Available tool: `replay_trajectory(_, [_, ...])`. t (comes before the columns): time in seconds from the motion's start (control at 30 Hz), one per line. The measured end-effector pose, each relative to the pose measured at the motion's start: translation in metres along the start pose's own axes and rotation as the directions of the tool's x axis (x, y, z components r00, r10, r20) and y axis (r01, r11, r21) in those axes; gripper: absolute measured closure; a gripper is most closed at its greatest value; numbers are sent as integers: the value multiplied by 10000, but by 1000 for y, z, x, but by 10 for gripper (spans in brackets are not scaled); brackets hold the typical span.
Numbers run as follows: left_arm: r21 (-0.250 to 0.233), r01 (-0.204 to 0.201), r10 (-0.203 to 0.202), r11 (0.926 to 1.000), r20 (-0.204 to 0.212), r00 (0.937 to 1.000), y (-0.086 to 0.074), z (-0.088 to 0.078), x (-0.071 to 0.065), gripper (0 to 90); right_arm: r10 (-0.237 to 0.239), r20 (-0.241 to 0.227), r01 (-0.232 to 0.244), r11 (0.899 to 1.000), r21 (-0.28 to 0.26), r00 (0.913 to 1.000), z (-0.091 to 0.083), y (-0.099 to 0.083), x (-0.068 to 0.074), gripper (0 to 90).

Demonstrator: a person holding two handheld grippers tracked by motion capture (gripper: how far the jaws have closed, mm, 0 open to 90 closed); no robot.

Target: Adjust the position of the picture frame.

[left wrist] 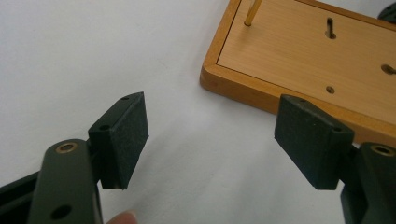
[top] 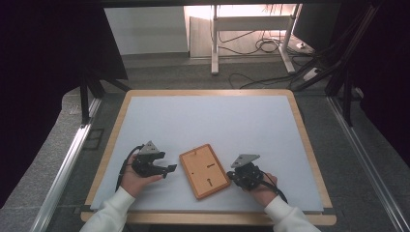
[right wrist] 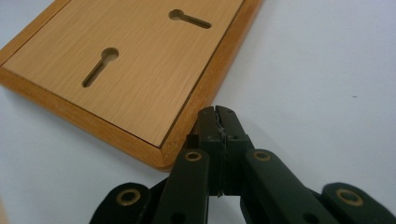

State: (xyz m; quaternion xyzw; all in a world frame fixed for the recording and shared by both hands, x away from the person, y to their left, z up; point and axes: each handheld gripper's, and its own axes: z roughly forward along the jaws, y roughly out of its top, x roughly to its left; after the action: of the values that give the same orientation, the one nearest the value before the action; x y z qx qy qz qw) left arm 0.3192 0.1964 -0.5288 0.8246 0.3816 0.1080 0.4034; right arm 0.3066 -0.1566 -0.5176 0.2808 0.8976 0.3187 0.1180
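A wooden picture frame (top: 204, 170) lies back-side up on the white mat, with keyhole slots in its backing (right wrist: 135, 60). My left gripper (top: 170, 168) rests just left of the frame with its jaws wide apart and nothing between them; the frame's corner (left wrist: 224, 81) lies ahead of its pads (left wrist: 126, 135). On the frame's other side my right gripper (top: 231, 175) is shut and holds nothing. Its tips (right wrist: 215, 114) sit against the frame's rim near a corner.
A wooden border (top: 304, 140) rims the white mat (top: 212, 121) on the table. Bare mat stretches behind the frame to the far edge. Beyond the table are a white stand's legs (top: 215, 43) and loose cables (top: 270, 46) on the floor.
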Motion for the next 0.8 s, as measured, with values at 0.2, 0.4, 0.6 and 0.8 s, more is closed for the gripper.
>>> replay_trajectory(0.2, [5,72,-72,10000,-99,9999,0,0,1,269,-356,-374,359,9993,83,9987,6,1,17,900])
replay_trajectory(0.4, [-37,134,-134,9999,-108,9999,0,-2,3,268,-595,-433,596,9982,28,9973,7,4,25,900])
replay_trajectory(0.6, [-60,144,-145,9999,-110,9998,0,-2,2,268,-659,-610,641,9975,-312,9960,-2,5,31,900])
replay_trajectory(0.8, [-101,137,-139,9999,-120,9998,0,-3,2,267,-511,-760,501,9986,-158,9958,-5,2,33,900])
